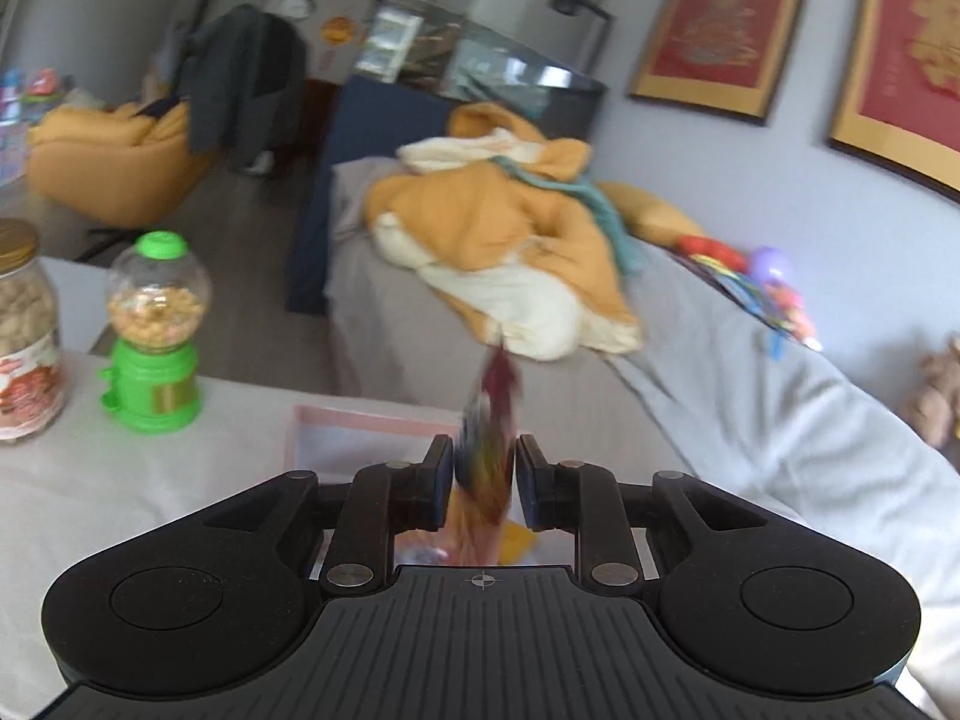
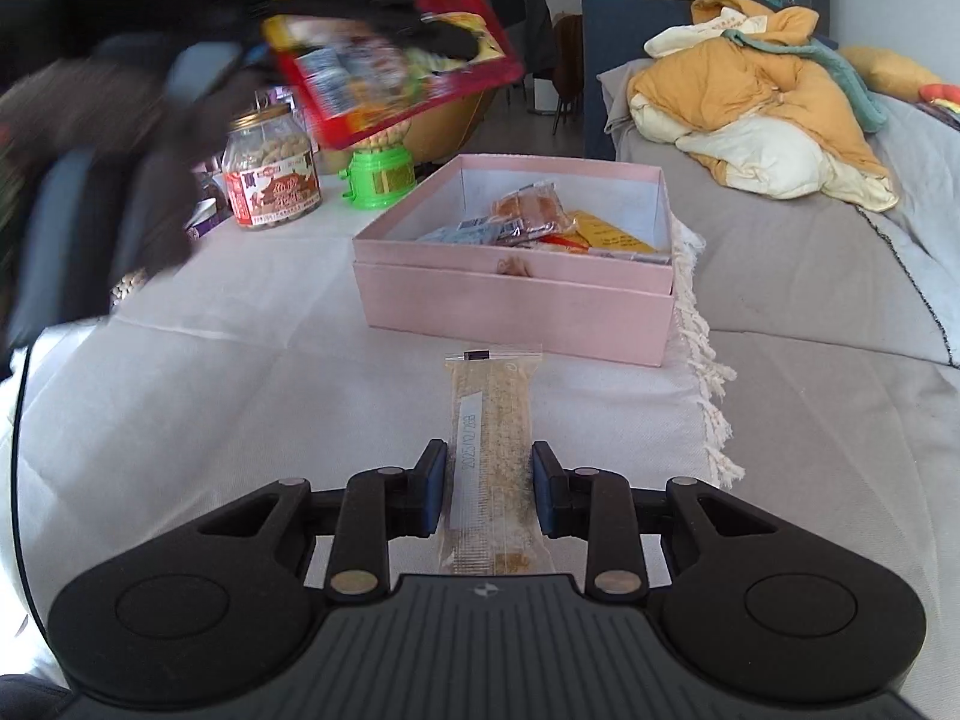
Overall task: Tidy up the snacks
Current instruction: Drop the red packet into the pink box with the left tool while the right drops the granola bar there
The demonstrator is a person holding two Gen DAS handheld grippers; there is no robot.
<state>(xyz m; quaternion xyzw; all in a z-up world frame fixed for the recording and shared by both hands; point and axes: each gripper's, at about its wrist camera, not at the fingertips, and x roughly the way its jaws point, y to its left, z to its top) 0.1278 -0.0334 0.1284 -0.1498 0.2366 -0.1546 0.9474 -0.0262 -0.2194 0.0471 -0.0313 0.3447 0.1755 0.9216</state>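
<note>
Left gripper (image 1: 483, 483) nips a red foil snack packet (image 1: 489, 450) edge-on between nearly shut fingers; it may slip. Right gripper (image 2: 488, 489) clamps a clear-wrapped sesame bar (image 2: 492, 450); overpressure may crumble it short of the pink cardboard box (image 2: 510, 306) ahead.

Matt pink cardboard box (image 2: 516, 300) on woven white cloth (image 2: 240, 372); glossy clear plastic snack wrapper (image 2: 489, 456).
</note>
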